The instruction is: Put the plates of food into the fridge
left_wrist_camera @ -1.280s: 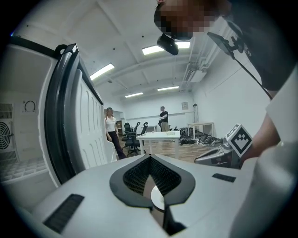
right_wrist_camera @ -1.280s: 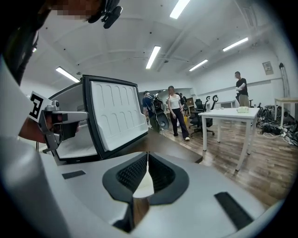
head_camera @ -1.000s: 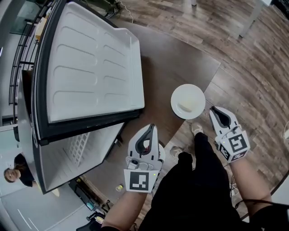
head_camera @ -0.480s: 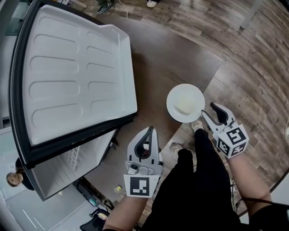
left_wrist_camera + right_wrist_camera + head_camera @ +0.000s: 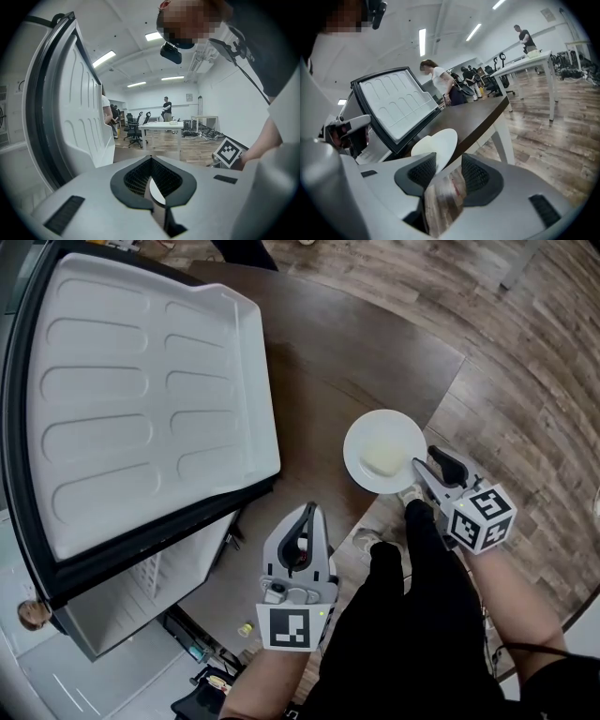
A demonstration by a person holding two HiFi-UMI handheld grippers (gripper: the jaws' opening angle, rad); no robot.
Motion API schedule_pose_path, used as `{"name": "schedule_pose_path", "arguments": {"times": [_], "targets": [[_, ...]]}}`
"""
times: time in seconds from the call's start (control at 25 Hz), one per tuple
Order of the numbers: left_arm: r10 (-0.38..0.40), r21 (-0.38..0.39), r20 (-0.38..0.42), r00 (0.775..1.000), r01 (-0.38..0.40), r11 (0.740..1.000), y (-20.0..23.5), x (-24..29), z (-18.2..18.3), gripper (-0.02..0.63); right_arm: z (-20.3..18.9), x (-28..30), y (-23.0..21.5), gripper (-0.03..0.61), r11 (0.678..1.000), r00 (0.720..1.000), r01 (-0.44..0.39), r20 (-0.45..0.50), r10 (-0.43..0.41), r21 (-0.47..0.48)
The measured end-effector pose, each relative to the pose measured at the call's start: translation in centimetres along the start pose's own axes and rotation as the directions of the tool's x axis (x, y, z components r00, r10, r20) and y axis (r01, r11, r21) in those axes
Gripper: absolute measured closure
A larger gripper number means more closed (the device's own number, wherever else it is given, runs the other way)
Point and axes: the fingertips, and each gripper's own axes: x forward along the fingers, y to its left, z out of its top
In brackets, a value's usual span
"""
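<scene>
A white plate (image 5: 384, 452) carrying a pale piece of food (image 5: 379, 461) sits on the dark brown table (image 5: 337, 362), near its front right corner. My right gripper (image 5: 427, 460) is open at the plate's right rim. In the right gripper view the plate (image 5: 438, 143) edge reaches just between the jaws beside the left pad (image 5: 423, 171), and nothing presses on it. My left gripper (image 5: 308, 514) hangs lower left of the plate, shut and empty; its pads (image 5: 140, 176) meet in the left gripper view. The open fridge door (image 5: 141, 399) fills the left.
The fridge's inside (image 5: 155, 568) shows below the door. My black-clad legs (image 5: 412, 615) stand between the grippers, over wood flooring (image 5: 525, 381). Small items lie on the floor near the fridge base (image 5: 192, 652). People, office chairs and a white table (image 5: 161, 125) stand far behind.
My right gripper's jaws have gone from shut to open, and it has moved left up to the plate's rim. The left gripper has barely moved.
</scene>
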Motion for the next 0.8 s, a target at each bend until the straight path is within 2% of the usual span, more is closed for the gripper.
{"name": "schedule_pose_path", "arguments": {"times": [0.2,0.4,0.48,0.8], "targets": [[0.010,-0.003,0.011,1.000,-0.010,1.000,0.4,0.0,0.2,0.611,-0.2,0.8,0.1,0.410,0.995,0.999,-0.040,-0.013,0.041,0.092],[0.029,-0.018,0.006,1.000,-0.029,0.999,1.0,-0.5,0.1,0.611,-0.2,1.4,0.6,0.410,0.992,0.998,-0.059,-0.020,0.062,0.110],[0.033,-0.018,0.015,0.999,-0.033,0.999,1.0,-0.7,0.5,0.611,-0.1,1.5,0.9,0.459,0.993,0.998,-0.060,-0.022,0.063,0.098],[0.047,0.000,0.022,0.999,-0.047,0.999,1.9,-1.5,1.6,0.611,0.8,1.1,1.5,0.504,0.991,0.998,-0.054,-0.008,0.055,0.119]]}}
